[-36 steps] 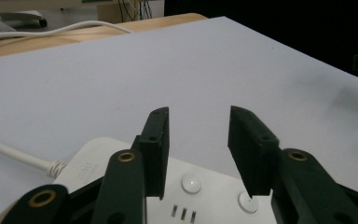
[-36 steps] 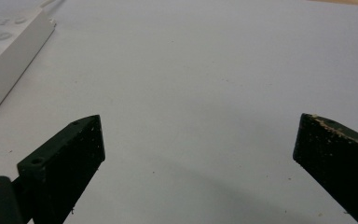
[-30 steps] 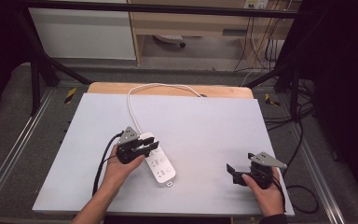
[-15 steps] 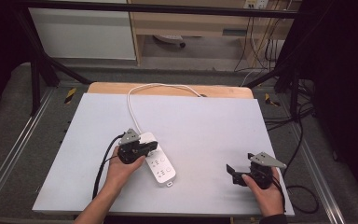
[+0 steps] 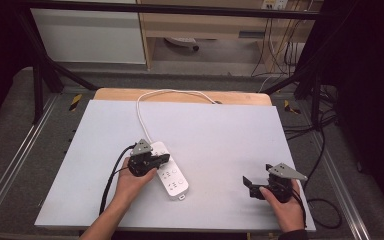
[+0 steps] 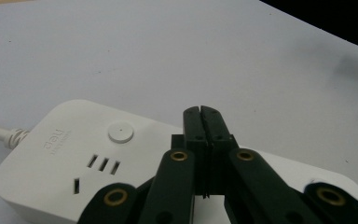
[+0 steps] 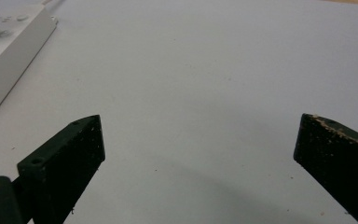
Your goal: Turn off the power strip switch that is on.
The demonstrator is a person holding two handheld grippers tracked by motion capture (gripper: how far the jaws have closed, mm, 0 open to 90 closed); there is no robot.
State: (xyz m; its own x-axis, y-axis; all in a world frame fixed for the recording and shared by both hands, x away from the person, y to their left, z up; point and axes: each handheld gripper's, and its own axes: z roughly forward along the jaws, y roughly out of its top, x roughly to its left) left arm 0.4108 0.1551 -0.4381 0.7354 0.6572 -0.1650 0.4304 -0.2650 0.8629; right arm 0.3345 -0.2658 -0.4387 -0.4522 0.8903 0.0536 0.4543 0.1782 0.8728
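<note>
A white power strip (image 5: 174,177) lies flat on the white board (image 5: 220,130), left of centre, and its white cord (image 5: 141,107) loops off toward the far edge. My left gripper (image 5: 166,158) hovers over the strip's cord end, jaws pressed together with nothing between them. In the left gripper view the shut tips (image 6: 200,112) sit above the strip (image 6: 74,149), just right of its round button (image 6: 120,133) and a socket. My right gripper (image 5: 249,186) rests near the board's front right, open and empty. Its jaws (image 7: 200,135) stand wide over bare board, the strip (image 7: 9,51) far off.
A wooden tabletop edge (image 5: 180,96) shows behind the board. Metal frame rails (image 5: 15,160) run along both sides. Black cables (image 5: 325,150) hang off the right side, and a black cable (image 5: 111,175) trails from the left gripper. Shelving stands at the back.
The left gripper's jaws, slightly apart a second ago, are now closed together over the strip; the hand shifted only a little. The right hand has not moved.
</note>
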